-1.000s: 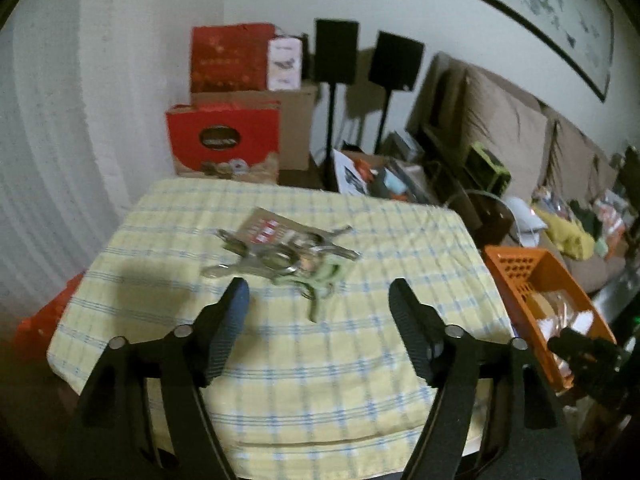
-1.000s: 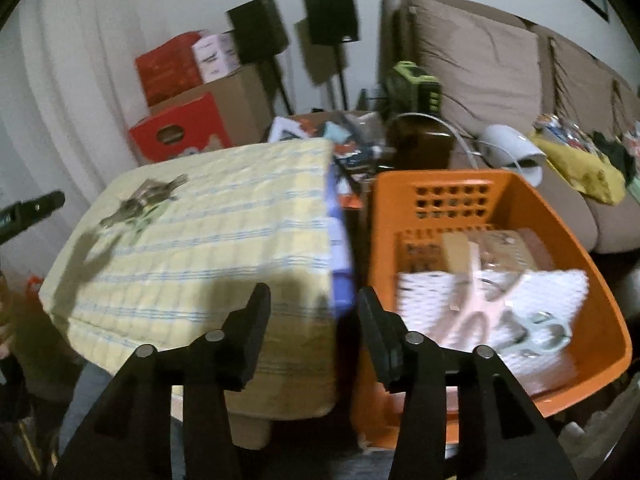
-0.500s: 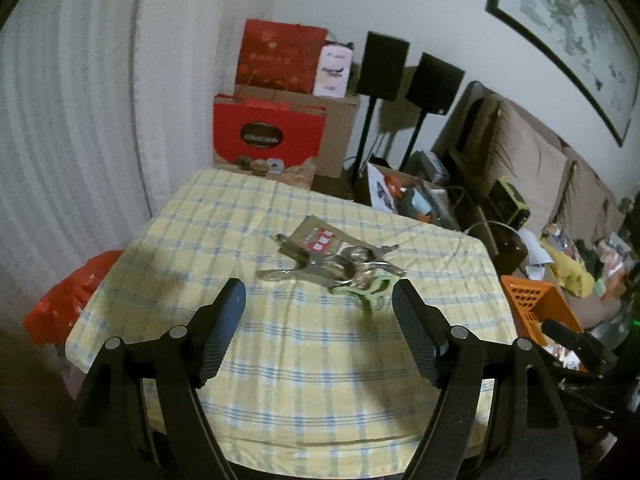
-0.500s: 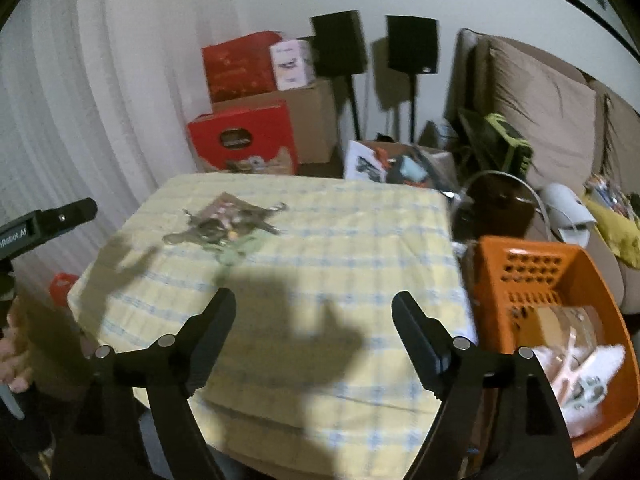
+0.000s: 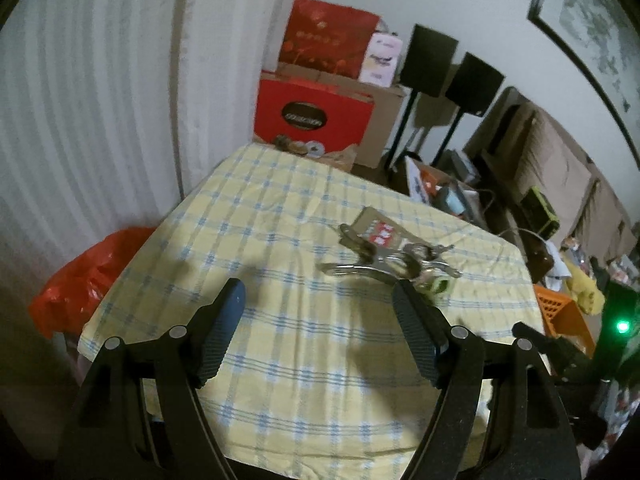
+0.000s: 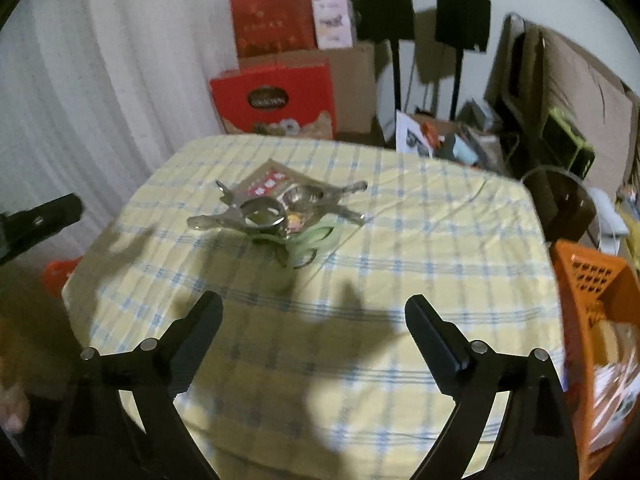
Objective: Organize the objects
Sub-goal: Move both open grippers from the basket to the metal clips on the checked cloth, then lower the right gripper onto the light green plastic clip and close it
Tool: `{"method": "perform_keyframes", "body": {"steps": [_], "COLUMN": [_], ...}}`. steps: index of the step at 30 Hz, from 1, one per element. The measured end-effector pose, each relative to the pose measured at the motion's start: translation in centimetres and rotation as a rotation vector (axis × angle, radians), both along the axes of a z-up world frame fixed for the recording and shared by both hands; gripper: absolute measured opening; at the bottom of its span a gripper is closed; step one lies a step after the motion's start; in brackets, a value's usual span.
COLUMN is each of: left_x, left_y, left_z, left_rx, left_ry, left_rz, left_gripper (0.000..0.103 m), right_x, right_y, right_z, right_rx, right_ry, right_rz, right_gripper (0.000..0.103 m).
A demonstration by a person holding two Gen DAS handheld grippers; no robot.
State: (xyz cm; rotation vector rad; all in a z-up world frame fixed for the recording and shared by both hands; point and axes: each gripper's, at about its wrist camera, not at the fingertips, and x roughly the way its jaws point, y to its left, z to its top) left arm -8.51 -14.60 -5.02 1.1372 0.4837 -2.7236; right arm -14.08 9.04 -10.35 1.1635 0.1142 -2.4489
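A pile of metal utensils with a green-handled tool lies on a brown packet in the middle of the yellow checked tablecloth. The pile also shows in the right wrist view. My left gripper is open and empty, above the table's near left part, short of the pile. My right gripper is open and empty, above the table's near edge, the pile ahead of it. An orange basket holding packets stands off the table's right side.
Red boxes and cardboard cartons stand behind the table. Two black speakers on stands and a sofa are at the back right. An orange plastic bag lies on the floor at the left. Clutter fills the floor behind the table.
My right gripper has swung left from over the orange basket to over the table and opened wider. My left gripper has drifted left and back; the pile now sits toward its right finger.
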Motion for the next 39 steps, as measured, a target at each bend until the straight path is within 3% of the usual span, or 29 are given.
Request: {"method": "perform_keyframes", "body": {"steps": [9, 10, 12, 14, 15, 17, 20, 23, 26, 28, 32, 33, 35, 38, 39], "left_x": [-1.2, -1.3, -1.4, -1.7, -1.8, -1.8, -1.7, -1.4, -1.2, -0.9, -0.8, -1.0, -1.0, -0.4, -0.3], "left_y": [-2.2, -2.4, -2.7, -2.8, -2.8, -2.8, -2.7, -2.5, -2.4, -2.4, -2.5, -2.4, -2.2, -2.6, -2.7], "left_z": [-2.5, -2.7, -3.0, -3.5, -3.7, -4.1, -3.9, -3.5, -3.2, -3.0, -3.0, -3.1, -3.3, -2.9, -2.8], "left_rx": [0.019, 0.02, 0.022, 0.025, 0.026, 0.026, 0.035, 0.029, 0.037, 0.043, 0.069, 0.066, 0.067, 0.087, 0.088], "left_ry": [-0.053, -0.057, -0.06, -0.066, -0.071, -0.08, -0.074, -0.064, -0.054, -0.032, -0.018, -0.029, -0.034, 0.002, 0.007], "left_rz": [0.027, 0.03, 0.038, 0.032, 0.025, 0.029, 0.022, 0.017, 0.02, 0.039, 0.055, 0.051, 0.055, 0.083, 0.088], "left_gripper": [0.073, 0.073, 0.073, 0.073, 0.073, 0.073, 0.073, 0.073, 0.073, 0.073, 0.073, 0.073, 0.073, 0.073, 0.073], "right_x": [-3.7, -3.9, -3.8, -4.0, -4.1, -3.9, -3.9, -3.2, -3.0, -3.4, -3.6, -3.6, -3.3, -2.8, -2.9], "right_y": [-4.7, -4.9, -4.9, -4.7, -4.6, -4.4, -3.4, -1.7, 0.6, 3.1, 7.0, 6.5, 4.6, 1.3, 0.0], "right_z": [-3.9, -4.3, -4.9, -5.2, -5.3, -5.1, -4.8, -4.0, -3.1, -2.7, -1.9, -1.7, -1.5, -1.8, -2.1], "right_rx": [0.093, 0.104, 0.11, 0.094, 0.087, 0.101, 0.068, 0.058, 0.062, 0.063, -0.05, -0.03, 0.022, 0.047, 0.057], "right_ry": [-0.032, -0.026, -0.015, -0.021, -0.025, -0.009, -0.044, -0.033, -0.043, -0.07, -0.116, -0.118, -0.102, -0.061, -0.053], "right_rz": [-0.043, -0.046, -0.05, -0.04, -0.03, -0.018, 0.004, 0.03, 0.024, -0.041, -0.201, -0.193, -0.17, -0.142, -0.137], "right_gripper": [0.094, 0.09, 0.077, 0.054, 0.048, 0.019, 0.007, 0.005, 0.006, 0.008, 0.017, 0.023, 0.065, 0.09, 0.091]}}
